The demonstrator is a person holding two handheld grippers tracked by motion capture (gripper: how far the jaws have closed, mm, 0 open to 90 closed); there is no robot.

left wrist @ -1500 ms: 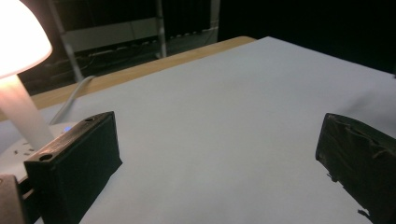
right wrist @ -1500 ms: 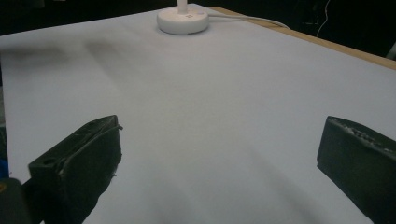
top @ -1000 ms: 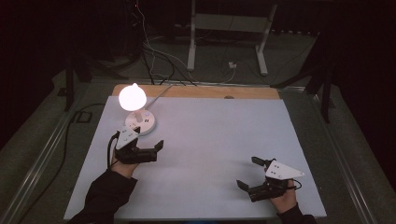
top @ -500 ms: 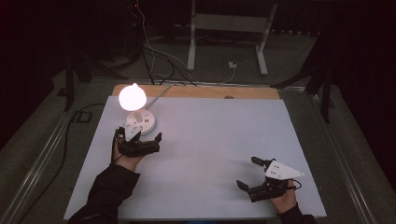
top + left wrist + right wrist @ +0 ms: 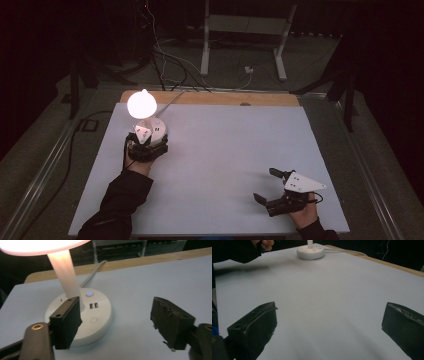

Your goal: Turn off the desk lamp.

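A white table lamp stands at the table's far left, its shade [image 5: 142, 103] lit and its round base [image 5: 159, 131] carrying a small blue light and two sockets. My left gripper [image 5: 147, 145] sits at the near side of that base [image 5: 100, 322]. Its jaws have just been closing; the base's right part lies between them, one pad [image 5: 66, 322] hovers over the base, and neither pad presses on it. My right gripper [image 5: 267, 185] rests near the front right edge, open [image 5: 329, 332] with only bare table between its jaws. The lamp base [image 5: 310, 251] shows far off.
A white sheet [image 5: 225, 140] covers the table, with a wooden strip [image 5: 210, 98] along the far edge. The lamp's cable [image 5: 172, 100] runs off the back. Cables and a metal stand [image 5: 240, 25] are on the dark floor beyond.
My left gripper has moved away from the person toward the lamp base and its jaws have narrowed. The right gripper has stayed put.
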